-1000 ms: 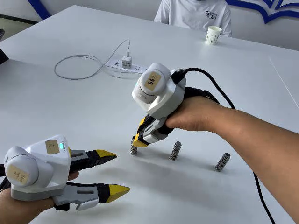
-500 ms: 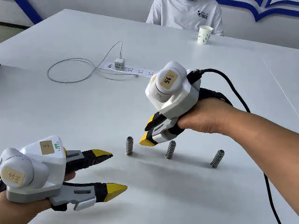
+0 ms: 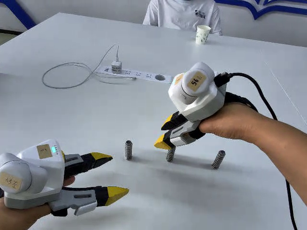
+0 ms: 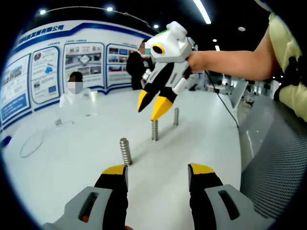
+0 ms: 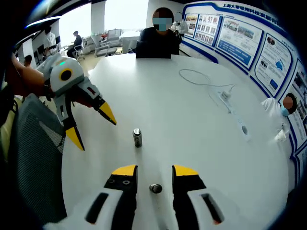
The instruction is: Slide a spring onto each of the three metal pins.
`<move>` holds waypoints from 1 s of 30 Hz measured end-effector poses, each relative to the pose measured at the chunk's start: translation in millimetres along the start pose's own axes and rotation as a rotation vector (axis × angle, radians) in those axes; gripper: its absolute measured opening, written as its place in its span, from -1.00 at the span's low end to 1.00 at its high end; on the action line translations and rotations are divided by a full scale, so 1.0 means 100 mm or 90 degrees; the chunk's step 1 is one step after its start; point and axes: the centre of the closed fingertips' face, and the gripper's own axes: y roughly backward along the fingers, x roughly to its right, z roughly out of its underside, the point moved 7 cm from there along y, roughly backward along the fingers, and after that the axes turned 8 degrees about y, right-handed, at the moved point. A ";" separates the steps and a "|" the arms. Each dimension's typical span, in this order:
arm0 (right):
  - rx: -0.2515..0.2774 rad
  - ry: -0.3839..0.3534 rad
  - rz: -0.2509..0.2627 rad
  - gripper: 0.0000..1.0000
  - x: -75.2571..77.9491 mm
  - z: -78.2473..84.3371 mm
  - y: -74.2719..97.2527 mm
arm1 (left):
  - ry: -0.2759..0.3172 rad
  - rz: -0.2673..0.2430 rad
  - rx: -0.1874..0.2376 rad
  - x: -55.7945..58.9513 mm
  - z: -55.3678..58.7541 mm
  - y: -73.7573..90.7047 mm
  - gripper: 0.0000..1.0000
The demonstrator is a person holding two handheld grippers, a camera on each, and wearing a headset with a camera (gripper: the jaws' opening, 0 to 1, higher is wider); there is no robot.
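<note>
Starts with the big white worktop point(image 3: 72, 110), wide and mostly bare, carrying all the rest. Next in size, the left tongs point(image 3: 119, 174), held low on the near side, spread wide open with nothing gripped, well apart from the work. Then the right tongs point(image 3: 159, 137), hanging just above the middle of the row, pointing down, parted a little and gripping nothing. From the right gripper view, looks straight down on a spring top between those two yellow tips. Further back, a white power strip point(image 3: 136, 74) with a plug and a looped cable, and smaller again a paper cup point(image 3: 203, 34) near the far edge. Smallest of all, the task's own things: three springs in a row near the middle of the worktop, all standing up. Left spring point(image 3: 128, 150) straight and alone, middle spring point(image 3: 170, 154) right under the right tongs, right spring point(image 3: 218, 159) leaning a bit. Cannot make out the pins plainly, hidden inside the coils, apart from a small round metal top peeking out of two. Going by that, probably all three springs on their pins already. Likely little left to do: maybe push the leaning one down straight, then lift both tongs away.
</note>
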 end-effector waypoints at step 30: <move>0.069 -0.095 0.091 -0.30 -0.10 0.48 0.45 | 0.008 -0.003 0.006 0.02 -0.05 -0.04 0.09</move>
